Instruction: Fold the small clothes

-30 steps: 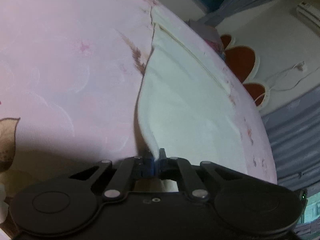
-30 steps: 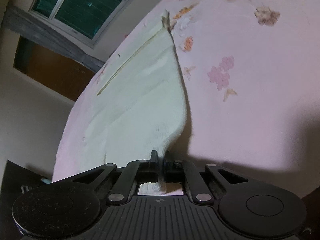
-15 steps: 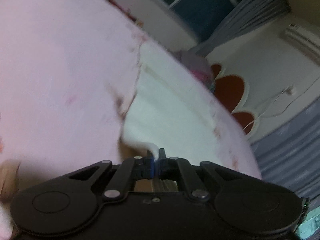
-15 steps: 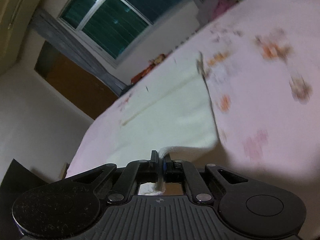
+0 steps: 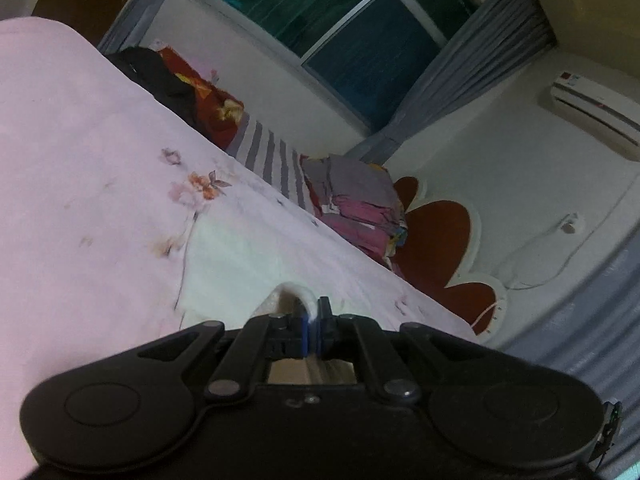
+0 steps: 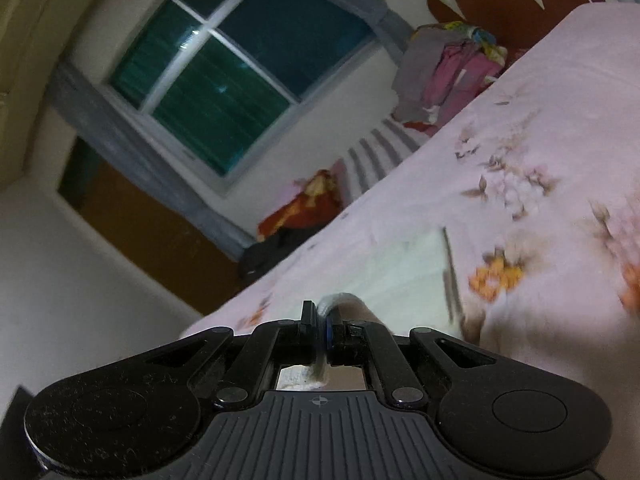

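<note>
A small white garment (image 5: 236, 264) lies on a pink floral bedsheet (image 5: 80, 184). My left gripper (image 5: 314, 320) is shut on one near corner of it, and the cloth curls up over the fingertips. In the right wrist view the same white garment (image 6: 404, 272) lies on the sheet (image 6: 552, 152). My right gripper (image 6: 322, 324) is shut on the other near corner, with a strip of cloth pinched between the jaws. Most of the garment's near part is hidden behind both grippers.
A stack of folded pink and grey clothes (image 5: 356, 208) sits at the far edge of the bed, next to a striped cloth (image 5: 272, 160) and a red and black heap (image 5: 180, 88). A window (image 5: 340, 20) and a wall stand behind.
Both grippers have moved forward along the bed with their corners of the garment held. Much less of the garment shows ahead, and the room beyond has come into view.
</note>
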The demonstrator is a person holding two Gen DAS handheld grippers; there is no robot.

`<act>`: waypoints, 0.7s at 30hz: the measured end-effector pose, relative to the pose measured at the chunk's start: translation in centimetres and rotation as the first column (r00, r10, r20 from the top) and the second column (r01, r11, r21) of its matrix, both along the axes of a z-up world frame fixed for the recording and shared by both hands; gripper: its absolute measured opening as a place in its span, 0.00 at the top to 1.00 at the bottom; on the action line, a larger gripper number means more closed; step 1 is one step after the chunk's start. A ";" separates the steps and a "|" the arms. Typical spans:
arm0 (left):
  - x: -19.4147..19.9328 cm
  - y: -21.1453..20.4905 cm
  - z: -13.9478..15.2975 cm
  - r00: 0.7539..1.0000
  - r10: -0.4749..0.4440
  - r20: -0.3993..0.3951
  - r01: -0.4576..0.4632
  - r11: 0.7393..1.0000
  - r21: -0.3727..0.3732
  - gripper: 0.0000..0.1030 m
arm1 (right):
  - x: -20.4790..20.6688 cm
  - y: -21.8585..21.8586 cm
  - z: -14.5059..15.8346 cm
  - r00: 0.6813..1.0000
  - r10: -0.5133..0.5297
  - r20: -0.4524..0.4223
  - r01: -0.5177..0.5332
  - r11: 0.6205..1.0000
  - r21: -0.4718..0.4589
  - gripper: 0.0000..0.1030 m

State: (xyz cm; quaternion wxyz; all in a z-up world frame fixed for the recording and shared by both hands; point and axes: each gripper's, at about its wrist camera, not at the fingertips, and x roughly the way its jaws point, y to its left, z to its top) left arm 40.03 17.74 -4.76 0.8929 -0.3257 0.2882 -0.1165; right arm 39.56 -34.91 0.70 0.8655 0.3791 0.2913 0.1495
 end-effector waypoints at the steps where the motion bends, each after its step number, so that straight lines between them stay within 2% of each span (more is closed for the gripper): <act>1: 1.7 0.1 -0.5 1.000 0.000 -0.017 0.000 1.000 0.008 0.97 | 1.9 0.0 -0.6 1.000 -0.005 -0.023 0.005 1.000 0.004 0.97; 8: 12.6 0.8 -6.8 0.984 -0.020 -0.179 0.021 1.000 -0.001 0.97 | 12.5 -0.4 -9.2 0.978 -0.039 -0.205 0.056 0.995 0.081 0.97; 11: 15.2 0.7 -8.6 0.979 -0.035 -0.201 0.040 0.999 0.018 0.96 | 15.2 -0.5 -11.7 0.968 -0.032 -0.250 0.058 0.994 0.097 0.96; 13: 16.1 0.7 -9.0 0.982 -0.033 -0.185 0.040 0.999 0.035 0.89 | 16.5 -0.7 -12.7 0.970 -0.033 -0.240 0.060 0.992 0.107 0.96; 14: 16.3 0.8 -9.1 0.985 -0.028 -0.171 0.033 0.999 0.030 0.78 | 17.1 -0.7 -12.8 0.971 -0.037 -0.235 0.060 0.994 0.089 0.93; 15: 16.6 1.1 -9.1 0.988 -0.019 -0.156 0.023 1.000 0.021 0.73 | 17.5 -0.7 -12.8 0.971 -0.042 -0.234 0.059 0.996 0.066 0.71; 16: 16.8 1.2 -9.1 0.989 -0.010 -0.148 0.013 1.000 0.023 0.65 | 17.6 -0.7 -12.8 0.976 -0.043 -0.216 0.056 0.997 0.054 0.54; 17: 17.2 1.4 -8.9 0.990 -0.002 -0.142 0.006 1.000 0.030 0.58 | 17.5 -0.8 -12.4 0.981 -0.057 -0.184 0.064 0.997 0.036 0.30; 19: 17.7 1.5 -8.6 0.991 -0.005 -0.131 0.011 0.999 0.043 0.53 | 17.2 -0.9 -11.7 0.989 -0.076 -0.130 0.072 0.997 -0.036 0.27; 21: 18.3 1.3 -8.6 0.989 -0.031 -0.142 0.043 0.995 0.087 0.53 | 17.1 -0.6 -11.5 0.991 -0.047 -0.128 0.037 0.996 -0.077 0.29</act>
